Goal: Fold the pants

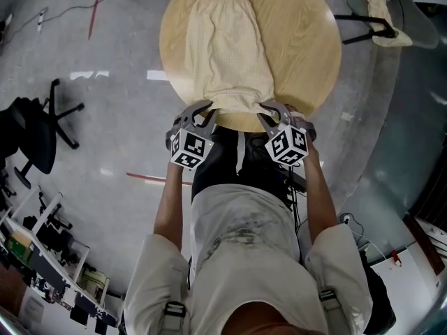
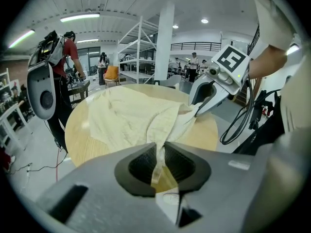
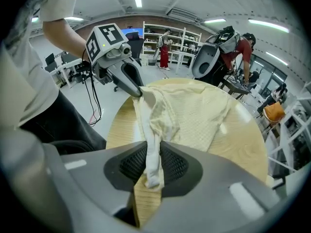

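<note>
— While the pants (image 1: 227,47) lie on the round table (image 1: 307,47), upper centre, what grips them?
— Left gripper (image 1: 208,108) clamps the lower-left corner; right gripper (image 1: 267,108) clamps the lower-right corner, at the table's lower edge.

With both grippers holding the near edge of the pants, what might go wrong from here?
The left gripper and right gripper each pinch only a thin bunch of cloth, which may slip out on lifting. The pants reach the near rim of the table, so a dropped edge could hang off it.
</note>
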{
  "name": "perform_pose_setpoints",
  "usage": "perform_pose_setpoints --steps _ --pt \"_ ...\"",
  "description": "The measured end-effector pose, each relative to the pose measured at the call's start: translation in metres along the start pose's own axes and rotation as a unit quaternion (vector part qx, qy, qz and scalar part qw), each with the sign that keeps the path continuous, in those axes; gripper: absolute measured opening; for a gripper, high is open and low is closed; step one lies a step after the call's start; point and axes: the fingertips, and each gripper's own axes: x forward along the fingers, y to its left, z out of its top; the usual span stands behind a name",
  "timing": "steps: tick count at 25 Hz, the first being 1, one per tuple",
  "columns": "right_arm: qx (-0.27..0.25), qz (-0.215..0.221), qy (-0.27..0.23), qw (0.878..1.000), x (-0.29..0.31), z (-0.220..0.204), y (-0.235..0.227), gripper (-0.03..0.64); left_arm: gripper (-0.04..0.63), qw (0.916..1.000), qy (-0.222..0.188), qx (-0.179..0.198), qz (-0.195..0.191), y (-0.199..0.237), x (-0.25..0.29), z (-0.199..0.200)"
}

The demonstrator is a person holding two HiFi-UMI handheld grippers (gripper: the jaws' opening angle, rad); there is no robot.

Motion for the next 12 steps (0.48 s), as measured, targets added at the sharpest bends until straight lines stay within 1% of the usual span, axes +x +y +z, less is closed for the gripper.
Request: perform_pose_setpoints --steps 6,12 --pt "0.004 -0.004 -0.007 1.000 -0.016 0.005 0.012 0.075 0.060 0.9997 -0.016 -0.014 0.005 -0.011 -0.018 0.005" --pt "0.007 -0.011 -0.018 1.000 -0.041 0.020 0.018 0.075 0.060 0.9992 -0.034 -0.017 0.008 -0.019 -0.043 0.018"
